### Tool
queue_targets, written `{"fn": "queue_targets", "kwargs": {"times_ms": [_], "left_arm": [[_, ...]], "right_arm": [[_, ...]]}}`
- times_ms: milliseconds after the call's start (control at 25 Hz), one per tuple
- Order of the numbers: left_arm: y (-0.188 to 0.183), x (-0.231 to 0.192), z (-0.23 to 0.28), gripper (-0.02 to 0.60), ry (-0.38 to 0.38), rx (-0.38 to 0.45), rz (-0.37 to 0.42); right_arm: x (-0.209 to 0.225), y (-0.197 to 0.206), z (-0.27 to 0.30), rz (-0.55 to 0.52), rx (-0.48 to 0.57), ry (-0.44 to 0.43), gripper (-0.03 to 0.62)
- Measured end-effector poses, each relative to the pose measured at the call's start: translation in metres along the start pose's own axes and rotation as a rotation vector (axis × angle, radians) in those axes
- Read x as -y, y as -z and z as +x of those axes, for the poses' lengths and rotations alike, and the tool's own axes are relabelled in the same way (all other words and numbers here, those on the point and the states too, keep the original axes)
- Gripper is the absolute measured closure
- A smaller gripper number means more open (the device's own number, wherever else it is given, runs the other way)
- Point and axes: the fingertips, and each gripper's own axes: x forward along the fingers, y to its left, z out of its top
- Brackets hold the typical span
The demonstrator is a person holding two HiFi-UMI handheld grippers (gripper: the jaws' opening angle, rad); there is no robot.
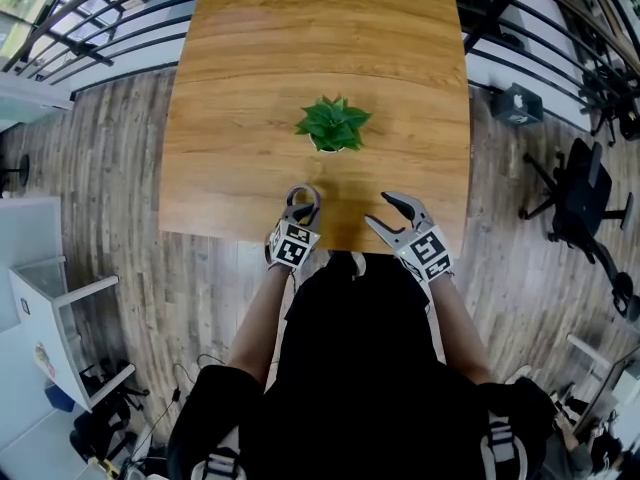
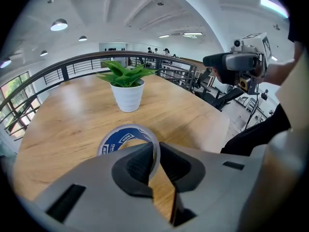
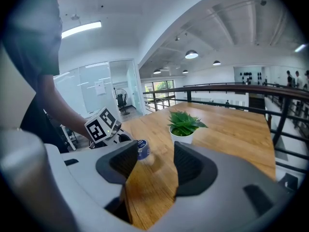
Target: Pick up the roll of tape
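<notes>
Wooden table (image 1: 250,88), open wood all round plant (image 1: 333,123); at near edge my left gripper (image 1: 303,203) pinches tape roll (image 2: 118,138) wall, right gripper (image 1: 378,209) spread, empty.

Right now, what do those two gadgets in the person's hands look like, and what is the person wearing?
Both the left gripper and the right gripper are grey plastic tools with two curved, beak-like jaws lined with dark ribbed pads. Each carries a white cube printed with black square markers. The person wears a black top.
</notes>
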Motion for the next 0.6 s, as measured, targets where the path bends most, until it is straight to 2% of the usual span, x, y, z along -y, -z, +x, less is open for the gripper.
{"fn": "queue_targets", "kwargs": {"times_ms": [600], "left_arm": [[-0.009, 0.010, -0.032, 0.525, 0.022, 0.067, 0.051]], "right_arm": [[-0.009, 0.001, -0.003, -0.012, 0.011, 0.046, 0.353]]}}
